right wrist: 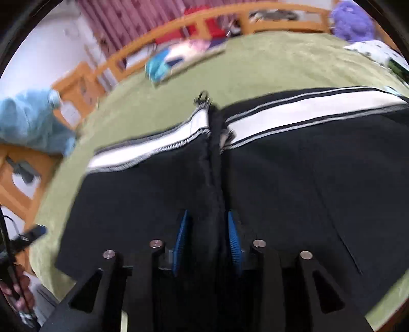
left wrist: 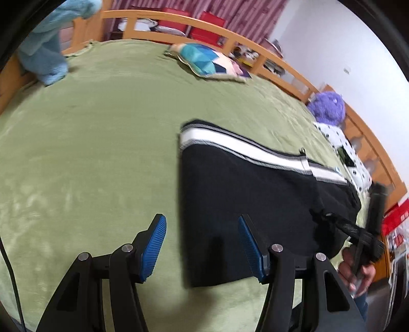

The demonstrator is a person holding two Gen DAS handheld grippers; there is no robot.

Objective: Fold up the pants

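Left wrist view: looks forward along my left hand-held gripper, from low over the near edge of the bed, facing across it toward the wooden rail and curtain. The pants sit right of centre, close below.

Right wrist view: looks along my right hand-held gripper, very near the pants, which fill most of the lower frame; facing the same rail. Blurred.

Shared by both: the pants' white stripe, patchwork cushion, purple plush, light-blue cloth.
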